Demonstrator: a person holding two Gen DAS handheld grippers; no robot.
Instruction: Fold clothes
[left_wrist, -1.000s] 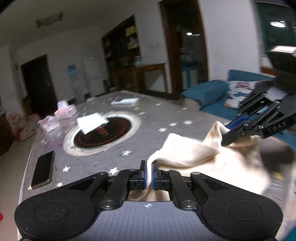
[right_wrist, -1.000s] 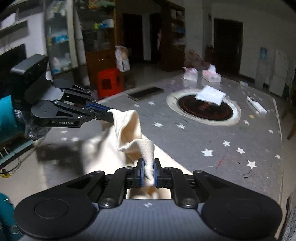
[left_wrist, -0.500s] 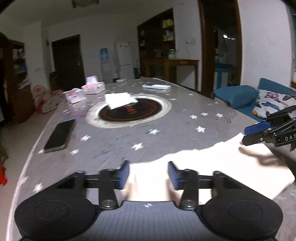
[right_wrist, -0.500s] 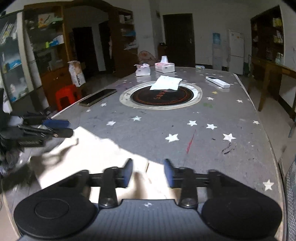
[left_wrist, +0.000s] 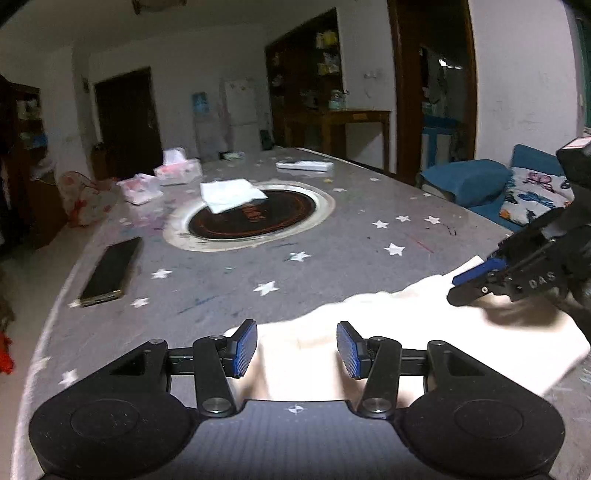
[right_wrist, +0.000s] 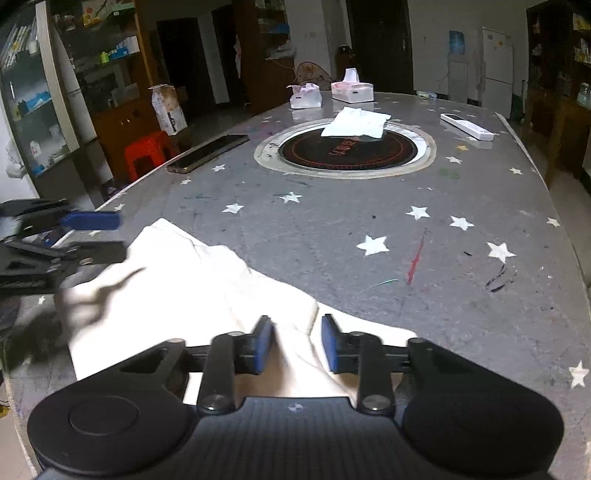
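Cream cloth (left_wrist: 369, 332) lies spread on the near edge of the grey star-patterned worktop (left_wrist: 332, 258), directly under both tongs. Left tongs (left_wrist: 296, 348): pads apart, cloth below the gap, no contact seen. Right tongs (right_wrist: 295, 343): pads apart with a raised fold of the cloth between them; jaws have just been closing, but the pads do not visibly press the fabric. In the left wrist view the right tongs sit to the right, tips over the cloth's far corner. Beyond the left tongs, to their left, a dark phone (left_wrist: 110, 273) lies flat. Further ahead of both tongs, a round black inset (right_wrist: 347, 147) carries a white folded paper (right_wrist: 356, 123). Past it: two tissue packs (right_wrist: 351, 88) and a white remote (right_wrist: 466, 126) to the right.
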